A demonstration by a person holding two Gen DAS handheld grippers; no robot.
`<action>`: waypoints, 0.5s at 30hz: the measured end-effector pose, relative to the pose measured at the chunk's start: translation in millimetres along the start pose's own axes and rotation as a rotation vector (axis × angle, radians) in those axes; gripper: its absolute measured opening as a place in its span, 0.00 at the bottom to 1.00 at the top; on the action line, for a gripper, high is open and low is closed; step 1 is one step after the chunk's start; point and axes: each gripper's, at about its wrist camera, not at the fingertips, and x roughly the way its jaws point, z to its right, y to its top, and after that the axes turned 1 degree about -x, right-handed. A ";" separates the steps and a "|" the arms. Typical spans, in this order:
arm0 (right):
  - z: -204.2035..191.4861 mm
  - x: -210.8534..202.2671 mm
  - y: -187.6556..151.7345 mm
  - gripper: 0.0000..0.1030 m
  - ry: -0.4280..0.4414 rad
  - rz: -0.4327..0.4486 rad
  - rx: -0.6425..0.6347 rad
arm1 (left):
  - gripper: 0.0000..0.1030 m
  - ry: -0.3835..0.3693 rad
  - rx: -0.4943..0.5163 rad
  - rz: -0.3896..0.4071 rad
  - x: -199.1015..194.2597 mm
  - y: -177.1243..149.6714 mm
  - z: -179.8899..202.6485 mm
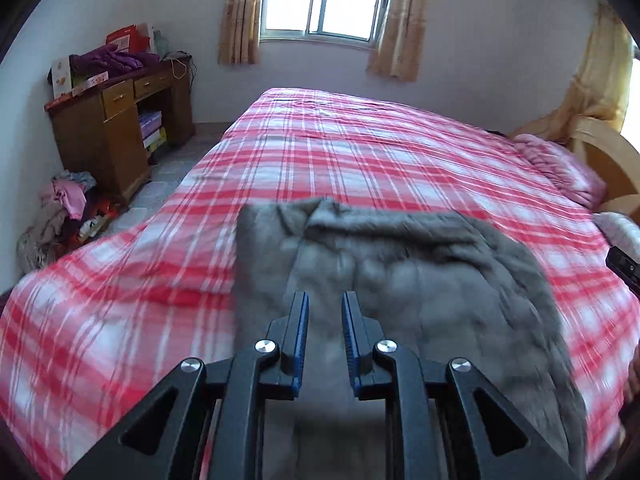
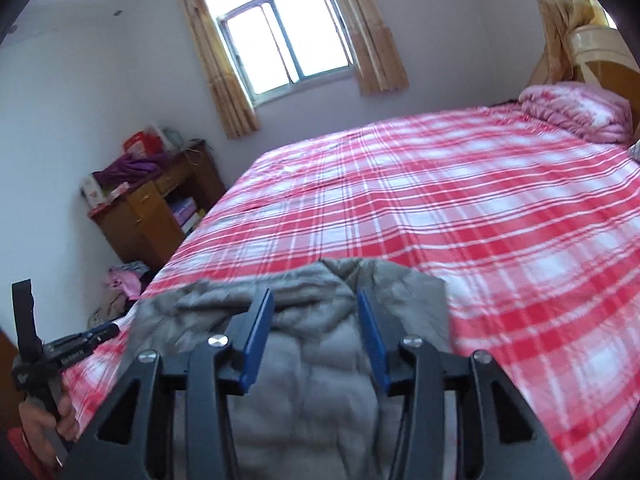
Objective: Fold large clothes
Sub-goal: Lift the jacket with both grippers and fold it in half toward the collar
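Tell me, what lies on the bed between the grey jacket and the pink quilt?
Nothing but bare red plaid sheet between the grey jacket and the pink quilt, clearest in the right wrist view.

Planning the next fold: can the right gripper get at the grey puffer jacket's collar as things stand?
Probably yes. The right gripper is open, nothing between its fingers, and the collar of the grey puffer jacket lies just ahead on the bed, uncovered.

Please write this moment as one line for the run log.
jacket: grey, on bed, partly folded | left gripper: nearly shut, nothing held | right gripper: open, above jacket, nothing held
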 end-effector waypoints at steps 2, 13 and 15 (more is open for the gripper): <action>0.7 -40.0 -12.7 0.46 0.022 -0.008 -0.012 | 0.17 -0.001 0.008 -0.013 -29.8 -27.5 -8.1; 33.8 -239.3 -74.7 0.55 -0.018 0.043 -0.009 | 0.18 0.079 -0.044 -0.094 -135.6 -176.6 -47.0; 35.6 -266.5 -82.8 0.55 -0.021 0.055 -0.024 | 0.18 0.095 -0.041 -0.116 -137.0 -193.2 -51.8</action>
